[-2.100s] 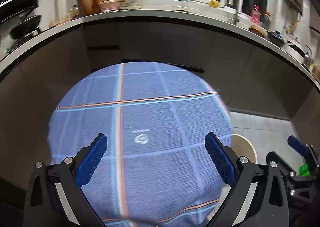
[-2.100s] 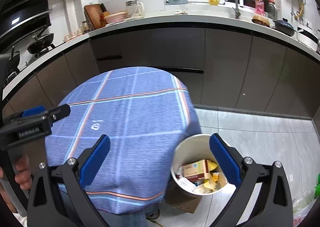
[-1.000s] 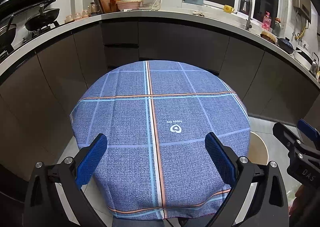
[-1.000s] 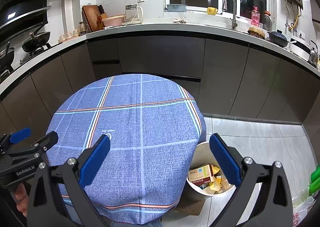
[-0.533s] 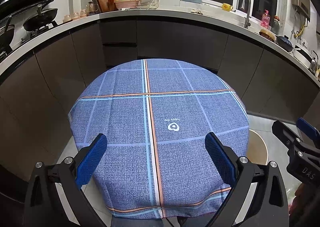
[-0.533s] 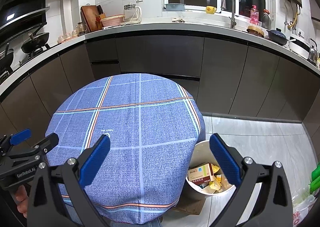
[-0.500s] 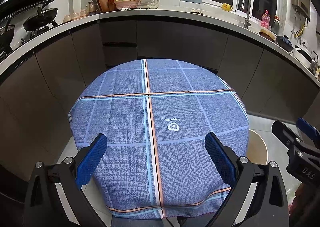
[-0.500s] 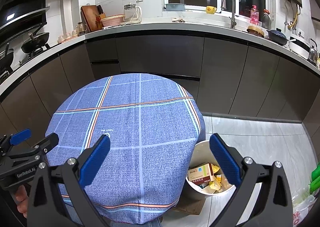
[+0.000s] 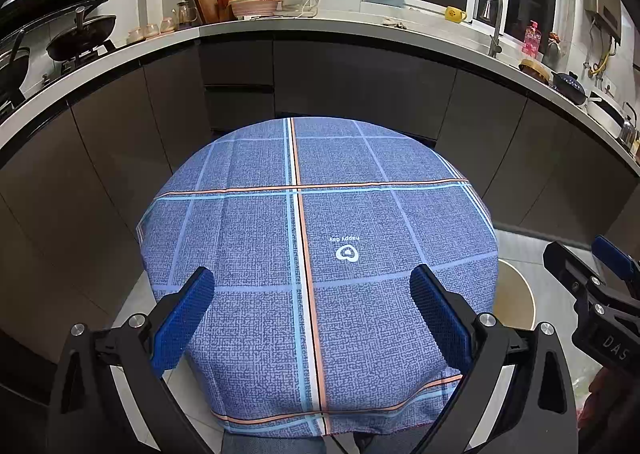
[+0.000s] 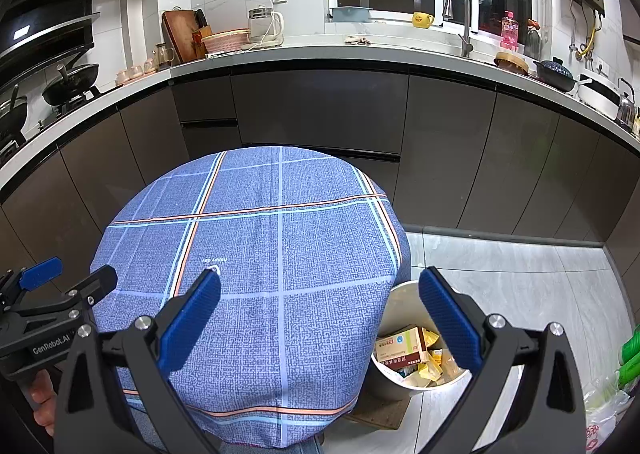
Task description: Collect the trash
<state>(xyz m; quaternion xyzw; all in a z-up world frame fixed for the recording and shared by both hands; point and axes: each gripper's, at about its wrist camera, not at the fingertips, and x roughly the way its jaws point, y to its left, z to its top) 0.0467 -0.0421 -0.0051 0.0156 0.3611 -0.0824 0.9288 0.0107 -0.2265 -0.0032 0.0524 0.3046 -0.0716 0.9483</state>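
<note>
- The left gripper [image 9: 312, 318] hangs above the near half of the round table, its blue pads [image 9: 182, 320] spread wide with nothing between them and touching nothing.
- The right gripper [image 10: 320, 320] is spread just as wide and empty; one pad sits over the cloth, the other over the bin.
- The trash bin [image 10: 394, 308], a pale round tub, stands on the floor just beside the table's right edge, partly tucked under the cloth's overhang. It holds a carton [image 10: 402, 348] and yellow wrappers [image 10: 430, 368].
- The blue plaid tablecloth [image 9: 320, 221] lies smooth and drapes over the rim.
- Dark cabinets [image 10: 320, 109] curve behind the table; grey floor tiles [image 10: 500, 278] lie open to the right.
</note>
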